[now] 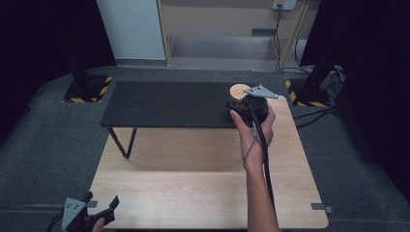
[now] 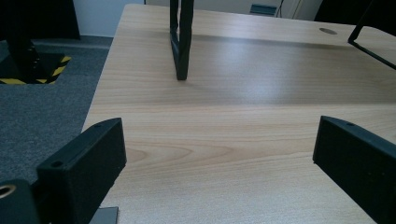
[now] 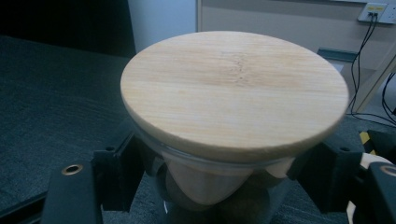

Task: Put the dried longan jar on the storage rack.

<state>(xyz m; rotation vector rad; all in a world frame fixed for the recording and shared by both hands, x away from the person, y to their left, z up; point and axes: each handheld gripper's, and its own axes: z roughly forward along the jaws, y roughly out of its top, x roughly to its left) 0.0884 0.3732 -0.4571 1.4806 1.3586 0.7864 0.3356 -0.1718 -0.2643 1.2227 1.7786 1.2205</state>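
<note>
A glass jar with a round bamboo lid (image 1: 238,90) stands at the right end of the black raised shelf (image 1: 164,104). My right gripper (image 1: 243,100), held in a hand, has a jaw on each side of the jar's glass wall just under the lid (image 3: 233,88) and is shut on it. Pale rounded contents show through the glass (image 3: 205,186). My left gripper (image 1: 102,199) hovers at the near left corner of the wooden table (image 1: 193,183). In the left gripper view its jaws stand wide apart with bare wood between them (image 2: 219,154).
The black shelf rests on thin black legs (image 2: 181,42) on the light wooden table. Grey carpet surrounds the table, with black stands on yellow-striped bases (image 1: 87,89) at the back left and back right. Cables (image 1: 314,113) run along the floor at the right.
</note>
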